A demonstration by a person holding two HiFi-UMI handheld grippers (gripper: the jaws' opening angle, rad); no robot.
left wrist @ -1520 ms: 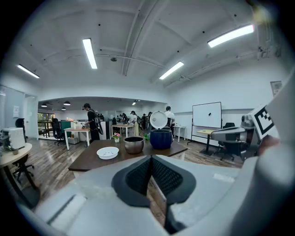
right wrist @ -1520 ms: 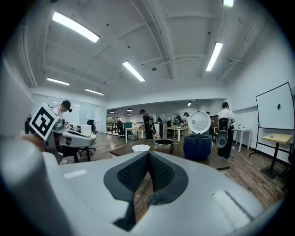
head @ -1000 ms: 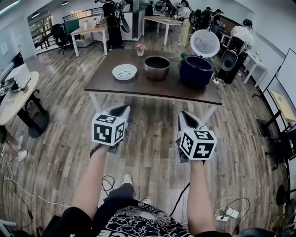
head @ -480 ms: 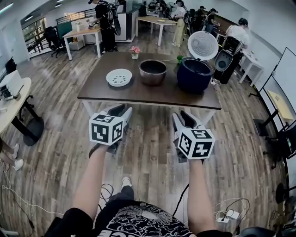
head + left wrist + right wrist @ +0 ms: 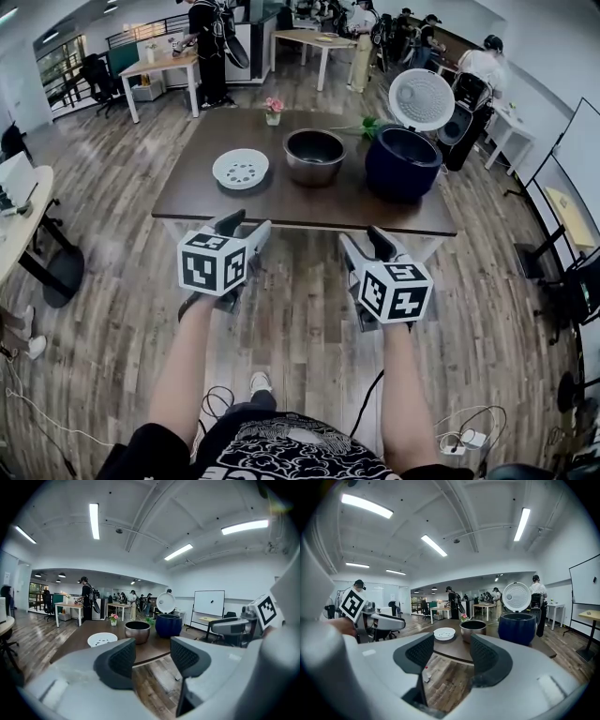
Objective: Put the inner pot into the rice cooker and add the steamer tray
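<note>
The dark surface [image 5: 309,202] lay ahead of us with everything for the job set in a row, presumably so each piece could be lifted in turn. At its right end stood the blue rice cooker [image 5: 401,169], its white lid [image 5: 422,98] swung up and back, which left the well free to receive the pot; we could see nothing inside it, only a dark hollow. Just left of it, at the middle, sat the metal inner pot [image 5: 314,155], upright, mouth up and, as far as we could tell, empty. It was not yet in the cooker. Further left, apart from the pot, lay the white steamer tray [image 5: 240,169], a shallow perforated dish with nothing in it.

On the near side, over the wooden floor [image 5: 300,319] and short of the surface's near edge, we held the left claw [image 5: 244,227] and the right claw [image 5: 367,242] side by side, pointed toward the row. Both had their jaws parting, with nothing between the pads; we judged this readied them for a two-sided hold on the pot.

A small flower vase [image 5: 273,108] stood at the far edge, clear of the work.
</note>
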